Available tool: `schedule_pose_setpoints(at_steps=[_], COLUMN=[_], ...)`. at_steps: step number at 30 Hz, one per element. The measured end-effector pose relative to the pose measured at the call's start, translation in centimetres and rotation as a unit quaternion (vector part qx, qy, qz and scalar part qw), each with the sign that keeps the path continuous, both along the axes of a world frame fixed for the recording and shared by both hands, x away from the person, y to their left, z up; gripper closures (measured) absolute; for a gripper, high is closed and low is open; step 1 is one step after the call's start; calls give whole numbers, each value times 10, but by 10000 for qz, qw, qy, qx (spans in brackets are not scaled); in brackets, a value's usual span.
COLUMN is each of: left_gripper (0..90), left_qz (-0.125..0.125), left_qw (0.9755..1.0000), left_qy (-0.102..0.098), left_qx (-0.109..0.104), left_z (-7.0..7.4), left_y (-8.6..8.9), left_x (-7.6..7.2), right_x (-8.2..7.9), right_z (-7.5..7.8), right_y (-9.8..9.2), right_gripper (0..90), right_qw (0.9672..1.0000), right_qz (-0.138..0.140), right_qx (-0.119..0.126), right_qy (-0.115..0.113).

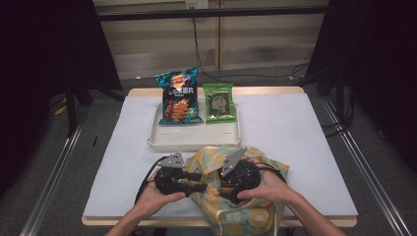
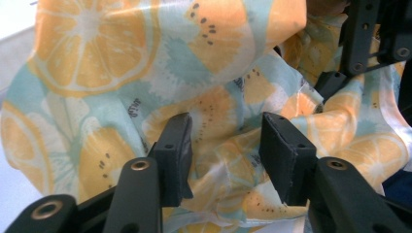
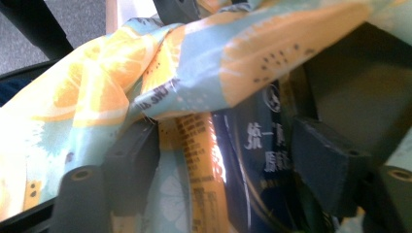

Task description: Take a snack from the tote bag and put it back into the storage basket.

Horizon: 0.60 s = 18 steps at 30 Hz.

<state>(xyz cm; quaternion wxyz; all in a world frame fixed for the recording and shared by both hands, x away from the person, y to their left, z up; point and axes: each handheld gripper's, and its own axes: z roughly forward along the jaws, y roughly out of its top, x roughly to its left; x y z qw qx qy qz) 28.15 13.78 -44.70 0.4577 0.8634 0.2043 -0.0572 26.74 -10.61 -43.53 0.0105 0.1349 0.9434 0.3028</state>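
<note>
- Citrus-print cloth bag (image 1: 236,189): soft, limp, light; best pinched at the mouth hem.
- Left gripper (image 2: 226,145): half-open, fabric between jaws, pads not pressing.
- Right gripper (image 3: 218,165): parted inside the bag at 6 o'clock of the tray (image 1: 194,142), around packets, gripping nothing.

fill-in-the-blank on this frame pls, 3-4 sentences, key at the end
1. The fabric bag is printed with slices of ____.
2. The chip bag and the green packet lie in a white ____.
3. In the left gripper view, the left tongs stand astride the bag's ____.
4. The green packet lies to the ____ of the chip bag in the high view.

Missing words: orange; tray; fabric; right
</note>
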Motion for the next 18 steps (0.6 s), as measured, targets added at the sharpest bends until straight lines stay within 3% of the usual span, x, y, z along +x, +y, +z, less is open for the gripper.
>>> schedule_pose_setpoints(at_steps=[4,8,11,13,18], left_gripper=[506,503,503,504,503], left_qz=[21,8,12,13,104], left_qw=[10000,10000,10000,10000,9999], left_qy=[18,14,-20,-24,39], left_qx=[-23,9,78,52,3], left_z=[1,0,0,-1,-2], left_y=[1,1,-1,-1,1], left_x=[0,-2,-2,-1,2], right_x=[-2,-6,-8,-9,-1], right_z=[-1,-2,-14,-18,-20], right_y=[2,4,11,15,24], right_gripper=[250,345,363,353,350], right_qw=[9999,9995,9977,9984,9973], right_qz=[97,239,192,119,-14], right_qx=[-48,-164,-556,-500,-604], right_qy=[-42,107,339,251,425])
